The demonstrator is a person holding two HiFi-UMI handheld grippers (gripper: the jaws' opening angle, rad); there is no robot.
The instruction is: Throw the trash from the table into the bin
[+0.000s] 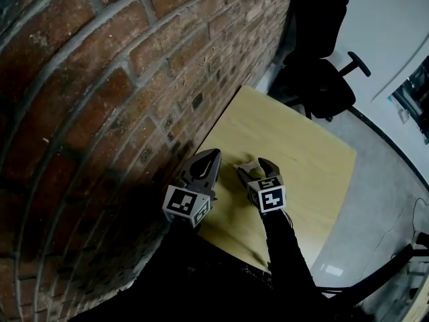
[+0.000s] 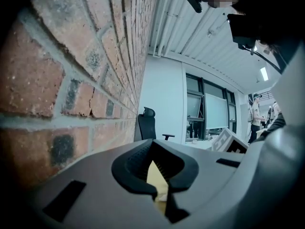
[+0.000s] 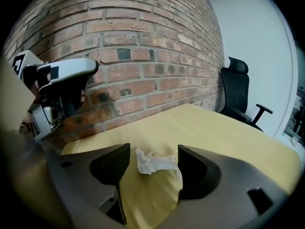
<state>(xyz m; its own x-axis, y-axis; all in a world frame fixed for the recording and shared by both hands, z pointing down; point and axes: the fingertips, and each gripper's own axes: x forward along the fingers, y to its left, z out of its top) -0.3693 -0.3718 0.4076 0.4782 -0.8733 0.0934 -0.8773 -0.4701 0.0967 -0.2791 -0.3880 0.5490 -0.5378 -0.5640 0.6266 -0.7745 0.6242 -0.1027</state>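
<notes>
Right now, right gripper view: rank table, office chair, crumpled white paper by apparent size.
1. table
2. office chair
3. crumpled white paper, smallest even though it lies nearest the camera

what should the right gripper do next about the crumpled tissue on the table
Probably lower the right gripper slightly and close it: its jaws stand open on either side of the crumpled tissue, which lies on the wooden table, and neither pad seems to touch it yet.

No legible text, labels or numbers anywhere
</notes>
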